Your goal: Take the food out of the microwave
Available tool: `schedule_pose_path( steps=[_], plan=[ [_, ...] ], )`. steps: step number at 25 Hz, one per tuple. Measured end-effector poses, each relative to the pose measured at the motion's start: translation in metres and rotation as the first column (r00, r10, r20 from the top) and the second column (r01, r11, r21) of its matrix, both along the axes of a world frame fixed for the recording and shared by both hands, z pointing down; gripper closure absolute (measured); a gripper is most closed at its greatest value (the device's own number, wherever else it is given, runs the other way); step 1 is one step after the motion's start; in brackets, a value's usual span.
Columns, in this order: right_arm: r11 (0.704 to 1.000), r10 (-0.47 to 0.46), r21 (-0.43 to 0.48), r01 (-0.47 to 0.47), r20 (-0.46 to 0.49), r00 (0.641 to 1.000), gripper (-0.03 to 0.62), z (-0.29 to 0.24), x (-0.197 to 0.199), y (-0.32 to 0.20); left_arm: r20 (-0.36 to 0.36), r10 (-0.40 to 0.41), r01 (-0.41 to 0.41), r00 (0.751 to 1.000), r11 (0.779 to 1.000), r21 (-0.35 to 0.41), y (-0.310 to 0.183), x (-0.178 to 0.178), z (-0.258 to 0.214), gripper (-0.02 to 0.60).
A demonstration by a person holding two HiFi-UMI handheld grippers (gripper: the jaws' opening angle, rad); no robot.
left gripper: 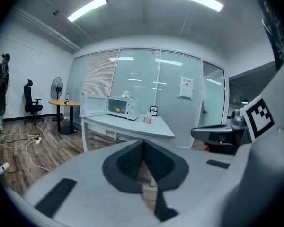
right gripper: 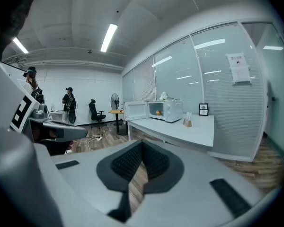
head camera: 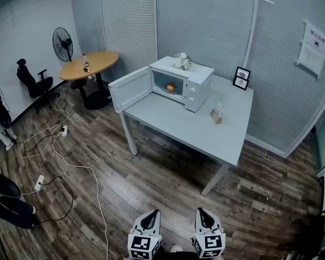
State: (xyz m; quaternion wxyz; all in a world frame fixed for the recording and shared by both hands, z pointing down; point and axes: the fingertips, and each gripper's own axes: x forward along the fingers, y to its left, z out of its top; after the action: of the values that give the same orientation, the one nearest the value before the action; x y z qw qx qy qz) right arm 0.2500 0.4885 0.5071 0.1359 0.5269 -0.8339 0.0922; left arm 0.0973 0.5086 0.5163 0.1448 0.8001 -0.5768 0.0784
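Left gripper (head camera: 150, 215): jaws closed together, nothing between them; at 6 o'clock in the head view.
Right gripper (head camera: 205, 214): jaws pressed together, empty; just beside the left gripper, at its 3 o'clock.
Table (head camera: 173, 124): grey; at 12 o'clock from both grippers, well apart from them.
Microwave (head camera: 197, 83): white, on the table's far end; door (head camera: 131, 89) swung open toward 9 o'clock.
Food (head camera: 171, 86): orange, round; inside the microwave cavity.
Photo frame (head camera: 241, 78): upright on the table, at 3 o'clock from the microwave.
Round table (head camera: 90, 65): wooden; at 9 o'clock from the microwave.
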Motion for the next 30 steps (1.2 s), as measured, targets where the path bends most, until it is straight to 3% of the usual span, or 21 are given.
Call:
schedule_pose_path(
  steps=[5, 9, 17, 26, 30],
  plan=[
    [1.000, 0.027, 0.009, -0.027, 0.000, 1.000, 0.592, -0.002, -0.012, -0.010, 0.002, 0.008, -0.008, 1.000, 1.000, 0.005, -0.010, -0.016, -0.003, 0.574],
    [0.995, 0.097, 0.028, -0.099, 0.062, 0.993, 0.591, -0.004, -0.014, -0.020, 0.006, 0.020, -0.020, 1.000, 1.000, 0.010, -0.018, -0.032, -0.001, 0.574],
    [0.988, 0.152, 0.024, -0.156, 0.119, 0.981, 0.589, 0.001, -0.033, -0.036, 0.015, 0.075, -0.075, 0.997, 0.997, 0.022, -0.040, -0.059, 0.006, 0.574],
    [0.991, 0.136, 0.002, -0.136, 0.077, 0.988, 0.588, 0.016, -0.052, -0.057, 0.015, 0.087, -0.087, 0.996, 0.996, 0.034, -0.063, -0.069, 0.007, 0.574],
    [0.994, 0.106, 0.005, -0.107, 0.072, 0.992, 0.588, 0.020, -0.056, -0.086, 0.030, 0.039, -0.040, 0.999, 0.999, 0.029, -0.087, -0.077, 0.014, 0.574]
  ],
)
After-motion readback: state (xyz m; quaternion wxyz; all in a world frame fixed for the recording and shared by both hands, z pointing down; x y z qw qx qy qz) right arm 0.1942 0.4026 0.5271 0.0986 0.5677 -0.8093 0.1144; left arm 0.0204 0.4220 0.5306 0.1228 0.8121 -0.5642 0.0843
